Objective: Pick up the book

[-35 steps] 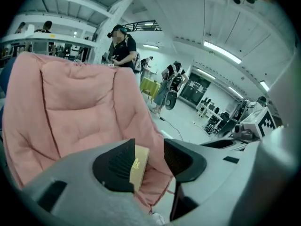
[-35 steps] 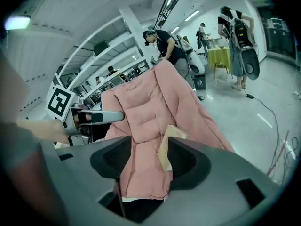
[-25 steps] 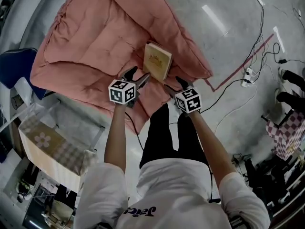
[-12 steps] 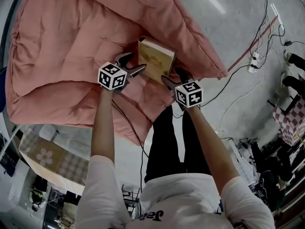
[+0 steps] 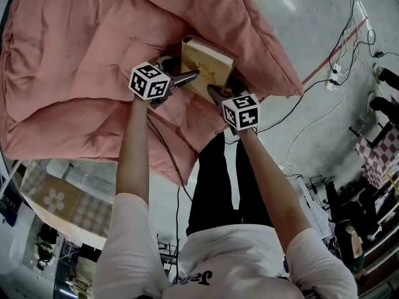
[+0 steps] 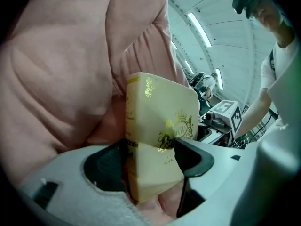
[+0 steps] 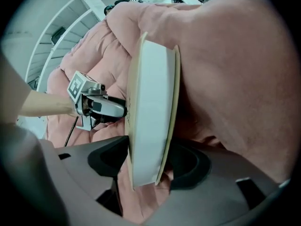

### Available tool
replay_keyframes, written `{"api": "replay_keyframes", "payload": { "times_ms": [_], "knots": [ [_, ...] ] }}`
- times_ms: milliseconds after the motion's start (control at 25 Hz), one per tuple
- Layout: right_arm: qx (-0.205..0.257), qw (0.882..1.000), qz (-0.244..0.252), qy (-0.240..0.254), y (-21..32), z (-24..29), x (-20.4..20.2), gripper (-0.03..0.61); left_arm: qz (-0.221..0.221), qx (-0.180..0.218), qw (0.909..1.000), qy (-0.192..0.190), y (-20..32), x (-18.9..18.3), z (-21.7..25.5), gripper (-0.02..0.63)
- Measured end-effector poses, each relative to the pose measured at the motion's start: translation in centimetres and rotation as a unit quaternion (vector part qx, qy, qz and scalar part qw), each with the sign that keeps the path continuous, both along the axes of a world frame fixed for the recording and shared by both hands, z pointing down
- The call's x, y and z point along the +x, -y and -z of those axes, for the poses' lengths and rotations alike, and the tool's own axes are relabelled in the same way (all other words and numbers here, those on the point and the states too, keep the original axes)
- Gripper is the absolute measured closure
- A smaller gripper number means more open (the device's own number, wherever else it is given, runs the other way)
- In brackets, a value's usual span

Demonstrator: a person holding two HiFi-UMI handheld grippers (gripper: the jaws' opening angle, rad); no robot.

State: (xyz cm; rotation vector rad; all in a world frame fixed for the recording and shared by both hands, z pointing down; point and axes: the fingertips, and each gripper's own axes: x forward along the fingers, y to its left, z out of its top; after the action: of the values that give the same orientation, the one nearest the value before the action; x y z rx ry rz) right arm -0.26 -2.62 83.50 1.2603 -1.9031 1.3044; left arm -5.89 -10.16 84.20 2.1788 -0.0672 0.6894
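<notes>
A cream book with gold print (image 5: 209, 67) lies on a pink quilt (image 5: 93, 55). My left gripper (image 5: 181, 69) reaches it from the left. In the left gripper view a corner of the book (image 6: 155, 135) sits between the wide jaws of this gripper (image 6: 150, 161), spine by the left pad. My right gripper (image 5: 223, 87) comes from the near right. Its jaws are closing around the book's white page edge (image 7: 150, 112), which stands between the pads of that gripper (image 7: 148, 161). I see no firm pinch on either side. The book rests on the quilt.
The quilt bulges high around the book (image 7: 225, 69). Cables and a power strip (image 5: 336, 70) run over the concrete floor at the right. A box with a flower print (image 5: 56, 198) stands at the lower left. The person's legs (image 5: 218, 179) are below the grippers.
Both grippers have dropped toward the quilt and closed in on the book. A second ago they hung short of it; now each has the book between its jaws.
</notes>
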Motion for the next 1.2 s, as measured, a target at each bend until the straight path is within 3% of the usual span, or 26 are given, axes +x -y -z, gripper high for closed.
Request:
{"api": "replay_keyframes", "payload": {
  "times_ms": [440, 720, 920, 1200],
  "knots": [
    [0.012, 1.000, 0.017, 0.001, -1.7, 6.1, 0.9, 0.301, 0.022, 0.029, 0.9993, 0.008, -1.9, 0.6, 6.8, 0.287],
    [0.045, 0.997, 0.056, 0.011, -2.1, 13.5, 1.0, 0.301, 0.082, 0.064, 0.9945, 0.013, -3.1, -0.1, 14.8, 0.288],
    [0.075, 0.991, 0.110, 0.019, -3.1, 19.2, 0.7, 0.301, 0.140, 0.101, 0.9848, 0.016, -4.8, -1.1, 21.0, 0.291],
    [0.145, 0.967, 0.204, 0.040, -3.5, 27.8, -0.3, 0.301, 0.233, 0.151, 0.9607, 0.013, -6.9, -3.2, 30.4, 0.308]
  ]
}}
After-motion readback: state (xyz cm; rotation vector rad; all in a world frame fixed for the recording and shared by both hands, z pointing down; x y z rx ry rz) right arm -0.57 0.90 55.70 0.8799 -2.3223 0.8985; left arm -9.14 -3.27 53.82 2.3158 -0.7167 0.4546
